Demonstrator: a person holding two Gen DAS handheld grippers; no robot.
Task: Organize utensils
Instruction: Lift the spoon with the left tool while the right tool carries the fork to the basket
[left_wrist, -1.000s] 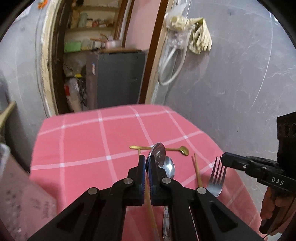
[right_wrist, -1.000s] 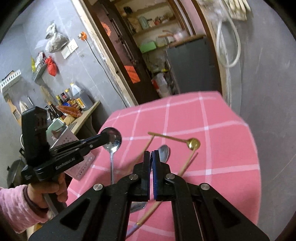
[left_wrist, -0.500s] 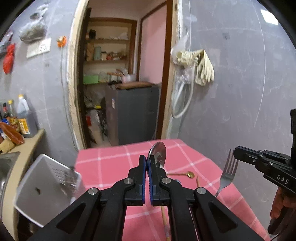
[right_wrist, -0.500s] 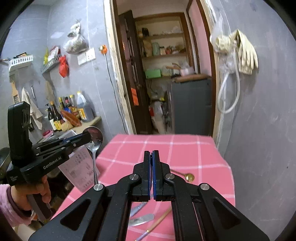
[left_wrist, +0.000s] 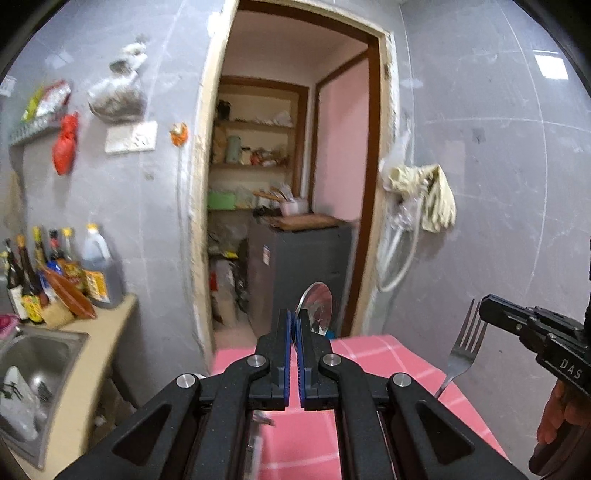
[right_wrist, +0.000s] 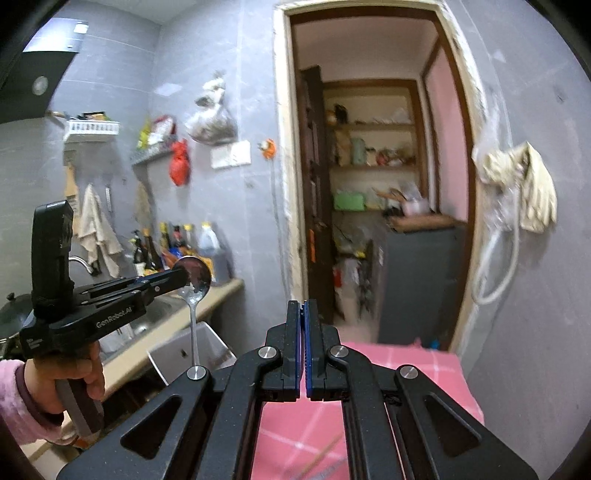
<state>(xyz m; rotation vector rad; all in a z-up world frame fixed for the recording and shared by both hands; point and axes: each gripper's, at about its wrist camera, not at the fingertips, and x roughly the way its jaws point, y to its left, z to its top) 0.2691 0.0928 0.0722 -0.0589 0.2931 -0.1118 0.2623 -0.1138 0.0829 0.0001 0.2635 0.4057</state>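
In the left wrist view my left gripper is shut on a steel spoon, whose bowl sticks up past the fingertips. The right wrist view shows that same left gripper at the left, with the spoon hanging handle-down from it. My right gripper is shut on a steel fork near its tines, the handle slanting down. In its own view the right gripper looks shut and the fork is hidden. Both are held above the pink checked table.
A white perforated bin stands between the table and the counter. A steel sink and bottles are at the left. Ahead is an open doorway; a grey wall is on the right. A chopstick lies on the cloth.
Both grippers have risen and tilted up off the table, carrying the spoon and the fork. The utensils lying on the cloth have dropped out of sight.
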